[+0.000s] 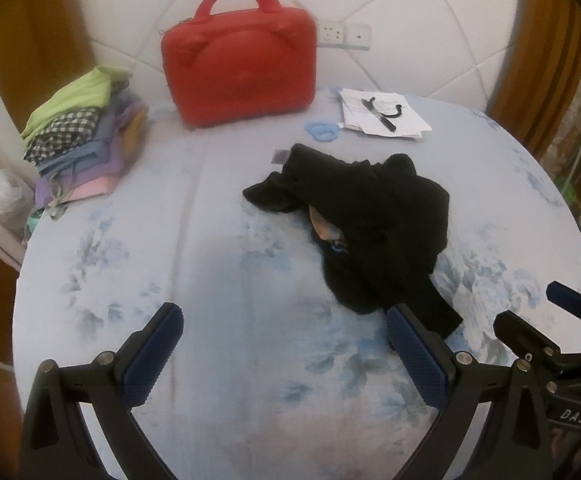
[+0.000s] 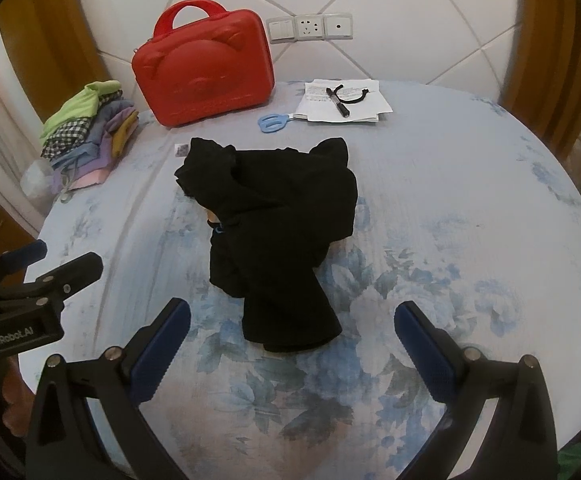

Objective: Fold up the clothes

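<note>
A crumpled black garment (image 1: pixel 374 220) lies in a heap on the pale blue floral bed sheet (image 1: pixel 210 248); it also shows in the right wrist view (image 2: pixel 274 220), in the middle. My left gripper (image 1: pixel 284 320) is open and empty, just short of the garment's near end, which lies by its right finger. My right gripper (image 2: pixel 292 316) is open and empty, its fingers either side of the garment's near tip. The right gripper shows at the left view's right edge (image 1: pixel 530 320); the left gripper shows at the right view's left edge (image 2: pixel 62 260).
A stack of folded clothes (image 1: pixel 78 140) sits at the far left. A red hard case (image 1: pixel 238 64) stands against the padded headboard. Papers with a pen (image 1: pixel 382 114) and blue scissors (image 1: pixel 322 132) lie at the back. The bed's edges curve away on both sides.
</note>
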